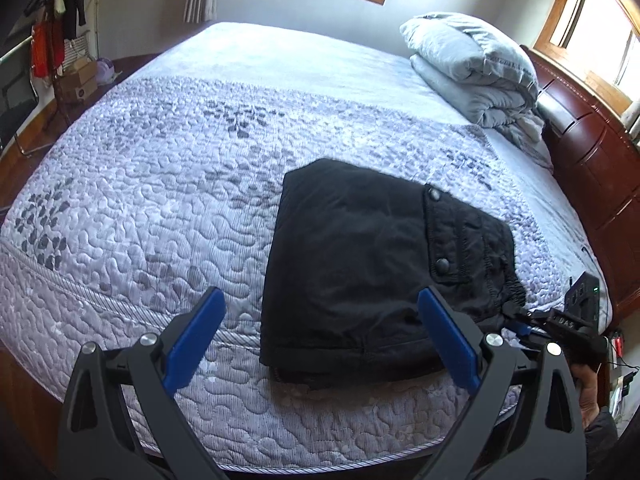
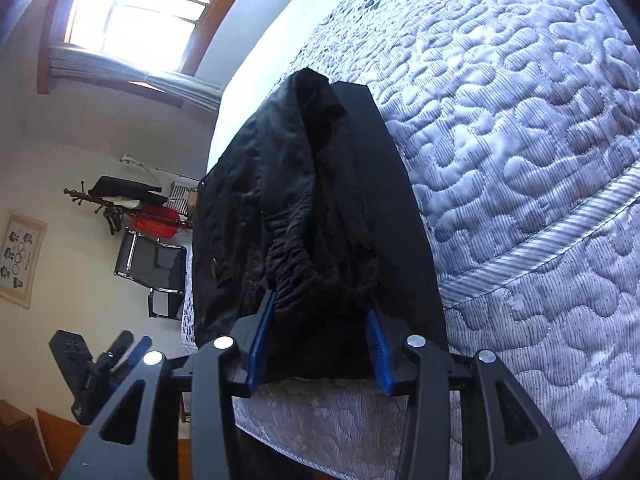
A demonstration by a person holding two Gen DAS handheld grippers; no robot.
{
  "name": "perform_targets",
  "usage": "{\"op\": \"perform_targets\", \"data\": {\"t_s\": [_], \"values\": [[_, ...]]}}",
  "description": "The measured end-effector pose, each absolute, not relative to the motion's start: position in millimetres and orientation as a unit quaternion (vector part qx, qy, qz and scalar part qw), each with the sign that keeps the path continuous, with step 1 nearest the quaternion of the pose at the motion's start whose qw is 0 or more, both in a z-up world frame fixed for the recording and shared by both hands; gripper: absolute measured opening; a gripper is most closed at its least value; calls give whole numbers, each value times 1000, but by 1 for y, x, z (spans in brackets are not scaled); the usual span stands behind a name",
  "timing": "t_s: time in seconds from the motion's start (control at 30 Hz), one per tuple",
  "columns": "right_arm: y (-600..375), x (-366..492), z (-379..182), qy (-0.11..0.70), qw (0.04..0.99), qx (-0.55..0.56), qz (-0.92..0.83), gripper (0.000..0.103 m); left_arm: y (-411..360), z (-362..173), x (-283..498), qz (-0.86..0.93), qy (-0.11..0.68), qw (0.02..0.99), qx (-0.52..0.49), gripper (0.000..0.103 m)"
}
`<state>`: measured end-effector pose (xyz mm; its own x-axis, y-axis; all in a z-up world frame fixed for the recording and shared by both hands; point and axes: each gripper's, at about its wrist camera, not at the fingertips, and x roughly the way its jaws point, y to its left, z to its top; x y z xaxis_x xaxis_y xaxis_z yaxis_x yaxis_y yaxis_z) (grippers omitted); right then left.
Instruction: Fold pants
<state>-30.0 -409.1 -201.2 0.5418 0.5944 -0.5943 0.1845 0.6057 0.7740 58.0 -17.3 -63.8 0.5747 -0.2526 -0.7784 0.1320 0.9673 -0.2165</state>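
Lying near the bed's (image 1: 152, 168) front edge, on the quilted grey-lilac bedspread (image 1: 120, 220), the black pants (image 1: 352, 272) are folded into a compact rectangular bundle with several layers showing along its near edge. A pocket flap with two snap buttons (image 1: 443, 266) faces up on its right side, and a gathered elastic waistband (image 2: 296, 264) bunches at the right end. Farther back on the bed, a stack of folded grey bedding (image 1: 472, 68) sits against the dark wooden headboard (image 1: 592, 160). A coat rack (image 2: 116, 204) and a black chair (image 2: 156, 268) stand by the far wall, well apart from the pants.

The left tongs (image 1: 320, 332) hover spread wide above the bundle's near edge, gripping nothing. The right tongs (image 2: 320, 344) are at the waistband end, their blue pads (image 2: 262, 344) closed onto the bunched fabric from both sides.
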Motion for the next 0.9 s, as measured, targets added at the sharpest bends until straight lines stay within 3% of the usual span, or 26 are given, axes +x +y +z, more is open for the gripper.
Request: {"op": "perform_targets", "data": {"t_s": [0.17, 0.53, 0.9], "values": [[-418, -44, -199, 461, 773, 416, 129, 51, -20, -43, 51, -113, 428, 895, -55, 97], [-468, -80, -177, 454, 797, 391, 76, 52, -30, -2, 34, -129, 372, 919, -32, 99], [-490, -98, -117, 397, 835, 379, 38, 52, -37, -7, 43, -127, 381, 916, -15, 100]]}}
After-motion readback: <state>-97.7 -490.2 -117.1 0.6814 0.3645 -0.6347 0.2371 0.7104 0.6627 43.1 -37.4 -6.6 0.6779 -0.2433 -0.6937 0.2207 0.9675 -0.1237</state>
